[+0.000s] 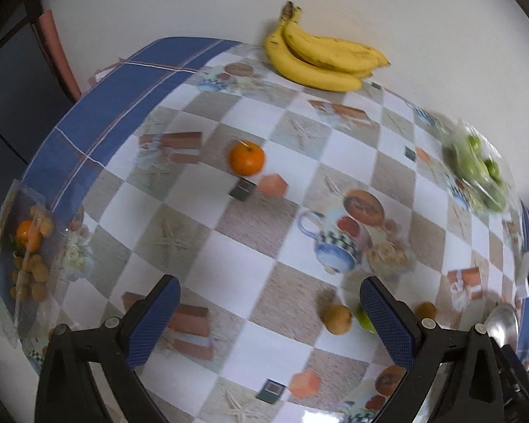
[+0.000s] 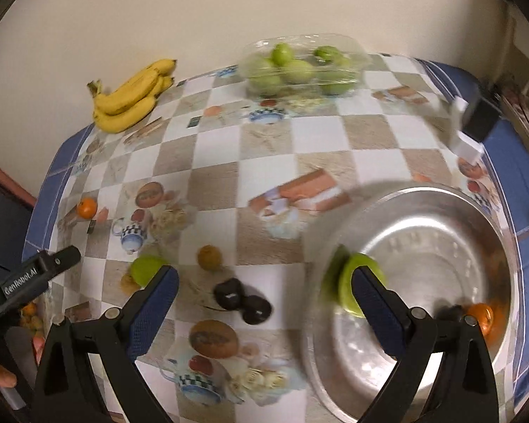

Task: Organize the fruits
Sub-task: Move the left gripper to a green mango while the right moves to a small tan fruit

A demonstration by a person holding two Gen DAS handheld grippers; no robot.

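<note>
Checkered tablecloth on a table against a plain wall. Bananas far left by the wall, clear tub of green fruit far centre. Metal bowl near right, with a green fruit on its left inside wall and an orange at its right. On the cloth: orange left, green fruit, brown fruit, two dark fruits near centre. Left gripper and right gripper: both jaws spread wide, holding nothing.
</note>
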